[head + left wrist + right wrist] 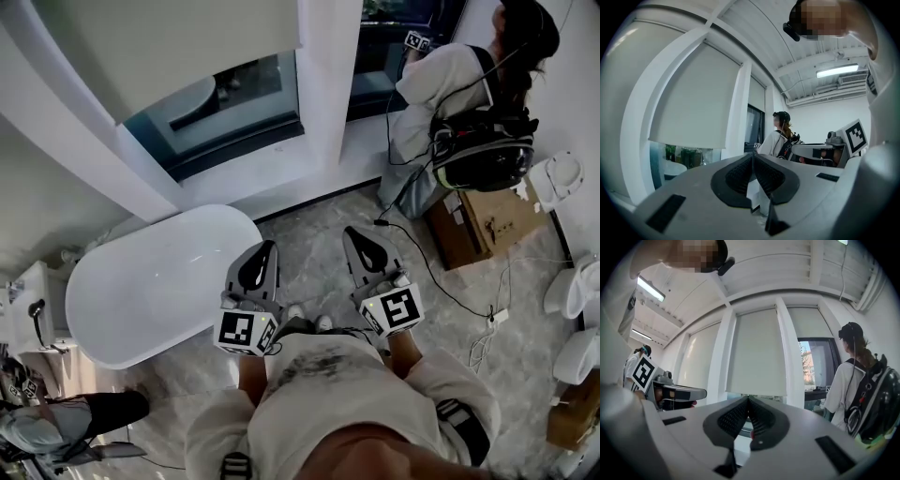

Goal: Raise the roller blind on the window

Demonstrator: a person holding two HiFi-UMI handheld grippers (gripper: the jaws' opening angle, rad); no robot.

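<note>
Held the left gripper (262,251) and the right gripper (358,239) side by side at lower centre of the head view, both with fingers pressed together on nothing. Found the roller blind (169,47) at upper left, part-lowered over the window (225,103) beyond the bathtub (159,281), well apart from both pairs of fingers. Saw it up and left of the closed tips in the left gripper view and straight above them in the right gripper view, untouched.
</note>
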